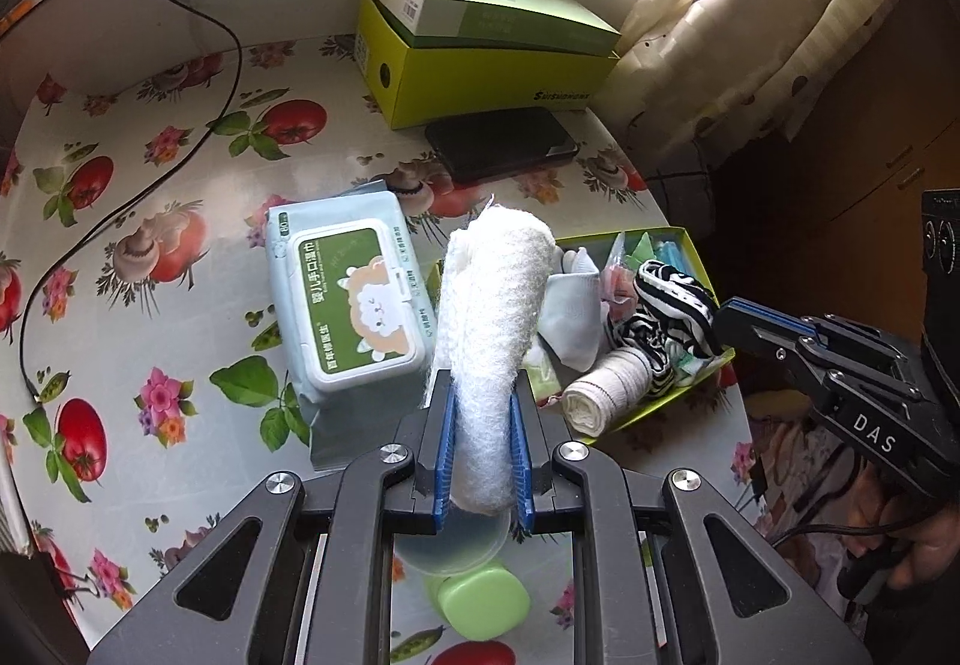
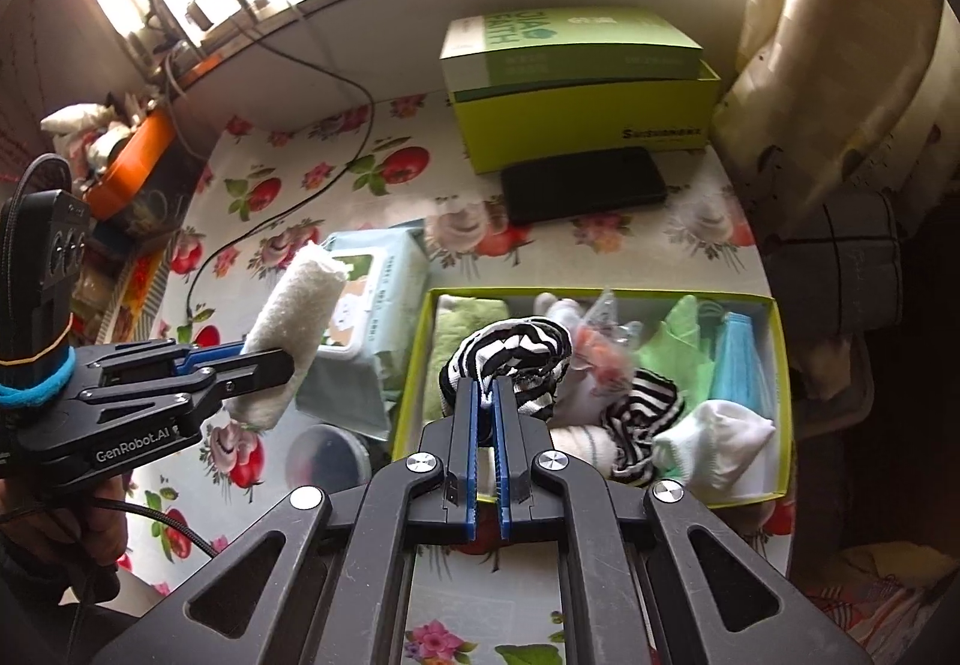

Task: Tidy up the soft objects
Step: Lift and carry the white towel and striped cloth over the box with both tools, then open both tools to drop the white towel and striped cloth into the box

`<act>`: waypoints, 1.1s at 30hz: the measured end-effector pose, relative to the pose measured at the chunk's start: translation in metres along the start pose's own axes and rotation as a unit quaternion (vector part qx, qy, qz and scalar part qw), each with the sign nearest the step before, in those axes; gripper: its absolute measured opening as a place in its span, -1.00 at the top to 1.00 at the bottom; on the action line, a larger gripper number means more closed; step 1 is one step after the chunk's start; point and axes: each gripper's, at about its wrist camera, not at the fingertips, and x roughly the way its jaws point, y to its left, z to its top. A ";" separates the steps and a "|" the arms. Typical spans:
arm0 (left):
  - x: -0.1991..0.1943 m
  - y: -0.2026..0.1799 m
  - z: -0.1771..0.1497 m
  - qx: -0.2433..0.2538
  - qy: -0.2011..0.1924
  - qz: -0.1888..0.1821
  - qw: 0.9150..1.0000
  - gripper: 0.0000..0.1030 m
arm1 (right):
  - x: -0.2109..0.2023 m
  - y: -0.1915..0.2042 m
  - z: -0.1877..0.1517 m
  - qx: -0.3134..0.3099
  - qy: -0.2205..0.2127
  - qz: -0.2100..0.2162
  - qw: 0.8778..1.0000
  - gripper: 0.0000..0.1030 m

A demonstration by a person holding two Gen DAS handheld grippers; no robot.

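Towel roll [image 1: 492, 341] clamped in left gripper [image 1: 483, 395] marked GenRobot.AI; right gripper [image 2: 487, 395] pinches striped cloth [image 2: 510, 350].

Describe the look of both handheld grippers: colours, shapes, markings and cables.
Both are black scissor-linkage frames with silver pivot bolts and blue-lined jaws. The left gripper reads "GenRobot.AI" in white; a black camera block sits on its handle, bound with a blue band and a yellow rubber band, and a black cable trails below. The right gripper reads "DAS" in white, with a black cable at its handle.
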 end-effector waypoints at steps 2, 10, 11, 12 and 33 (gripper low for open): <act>0.005 -0.005 0.002 0.005 0.005 -0.001 1.000 0.67 | 0.000 -0.009 0.000 0.009 -0.002 -0.006 1.000 0.90; 0.026 -0.027 0.012 0.024 0.022 -0.005 0.999 0.67 | 0.007 -0.048 0.000 0.040 -0.003 -0.028 0.999 0.90; 0.029 -0.030 0.014 0.027 0.025 -0.005 0.999 0.67 | 0.008 -0.053 0.000 0.044 -0.002 -0.030 0.999 0.90; 0.032 -0.032 0.016 0.029 0.027 -0.005 0.999 0.67 | 0.010 -0.056 0.000 0.046 -0.002 -0.031 0.998 0.90; 0.098 -0.046 0.033 0.030 0.077 0.006 0.997 0.66 | 0.069 -0.094 -0.020 0.099 0.060 -0.006 0.993 0.82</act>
